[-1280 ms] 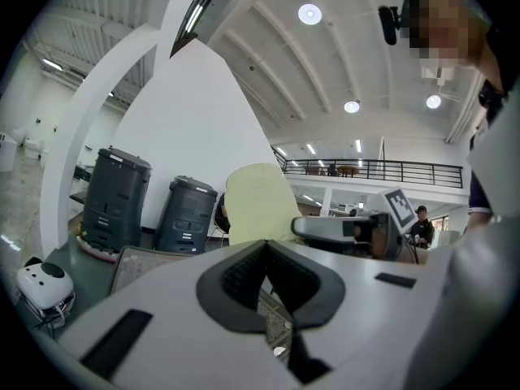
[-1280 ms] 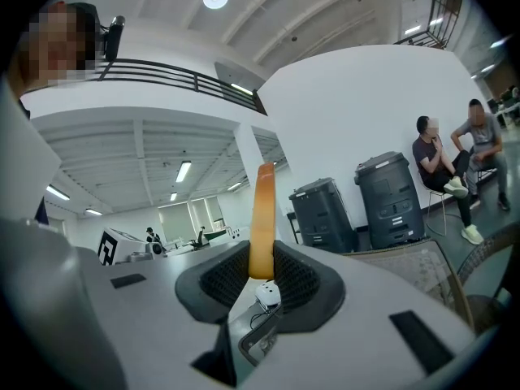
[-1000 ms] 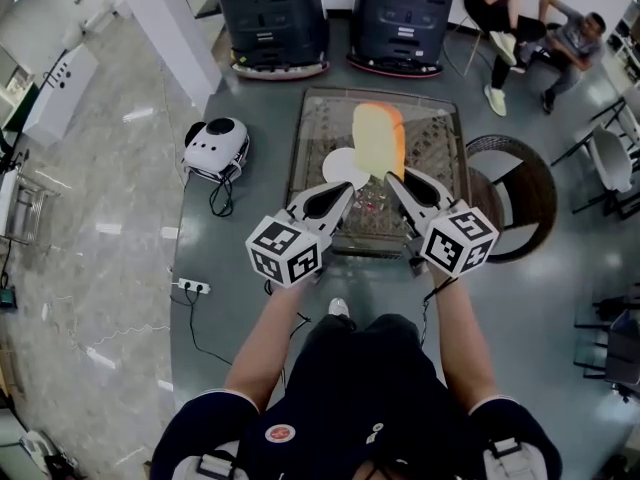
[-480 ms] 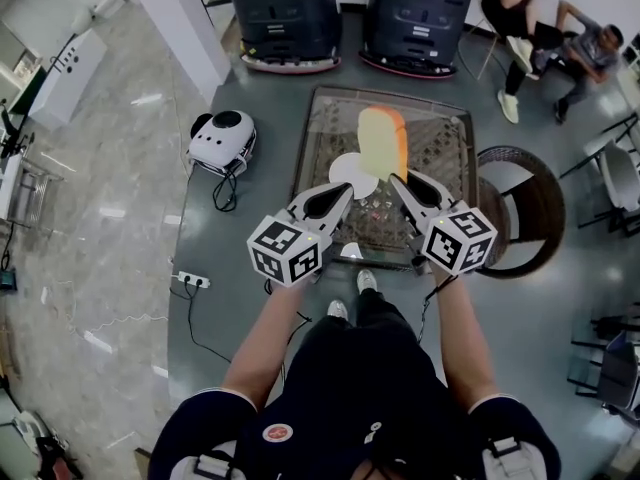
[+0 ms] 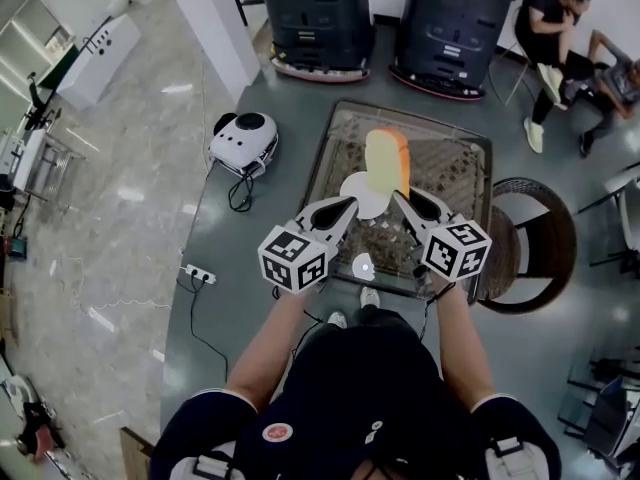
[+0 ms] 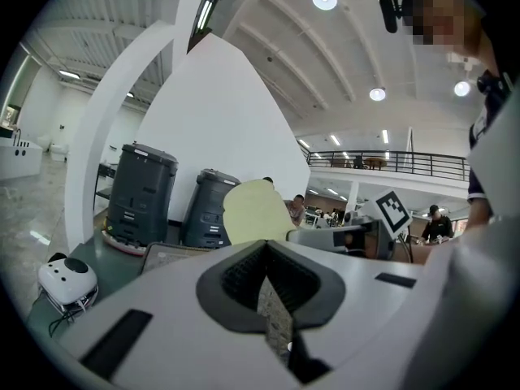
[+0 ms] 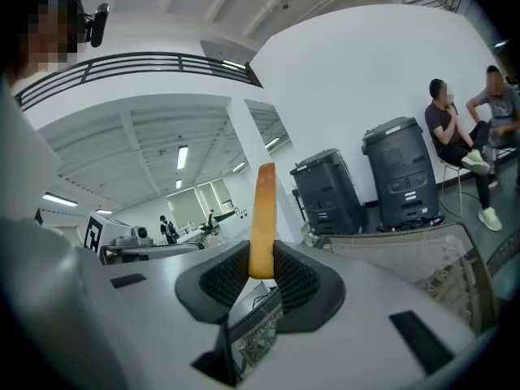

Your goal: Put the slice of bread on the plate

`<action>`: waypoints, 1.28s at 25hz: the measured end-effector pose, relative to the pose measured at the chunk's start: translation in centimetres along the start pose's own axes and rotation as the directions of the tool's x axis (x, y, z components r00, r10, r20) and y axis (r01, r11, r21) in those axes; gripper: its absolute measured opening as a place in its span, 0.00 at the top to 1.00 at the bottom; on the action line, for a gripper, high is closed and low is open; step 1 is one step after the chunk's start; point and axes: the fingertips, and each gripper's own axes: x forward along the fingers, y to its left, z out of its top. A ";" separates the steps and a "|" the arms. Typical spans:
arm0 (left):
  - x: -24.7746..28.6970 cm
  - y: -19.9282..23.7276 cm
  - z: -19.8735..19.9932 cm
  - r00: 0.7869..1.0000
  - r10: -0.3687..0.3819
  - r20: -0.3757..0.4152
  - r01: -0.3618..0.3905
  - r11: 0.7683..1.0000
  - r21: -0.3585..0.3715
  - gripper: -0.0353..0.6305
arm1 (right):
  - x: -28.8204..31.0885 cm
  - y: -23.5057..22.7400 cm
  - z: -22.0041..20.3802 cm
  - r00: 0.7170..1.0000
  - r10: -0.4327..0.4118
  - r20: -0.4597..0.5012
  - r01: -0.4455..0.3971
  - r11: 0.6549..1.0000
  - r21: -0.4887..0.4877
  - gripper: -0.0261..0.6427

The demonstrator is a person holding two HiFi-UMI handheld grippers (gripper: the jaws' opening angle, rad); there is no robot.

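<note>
The slice of bread, pale with an orange crust, stands upright in my right gripper, which is shut on its lower edge. In the right gripper view the bread shows edge-on between the pads of the right gripper. A white plate lies on the patterned table, just left of the bread. My left gripper hovers at the plate's near edge. In the left gripper view the left gripper has its jaws together with nothing between them, and the bread shows beyond.
Two dark machines stand behind the table. A white round device and a power strip lie on the floor at left. A wicker chair stands at right, with seated people behind.
Both grippers have moved forward over the table's near part and sunk a little. The bread stays in the right gripper. The plate has not moved on the table.
</note>
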 end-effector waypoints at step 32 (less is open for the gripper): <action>4.2 6.4 -11.3 0.976 0.104 -0.192 -0.126 0.986 -0.107 0.94 | 11.0 -9.1 -15.5 0.921 0.060 -0.384 0.011 0.984 0.179 0.83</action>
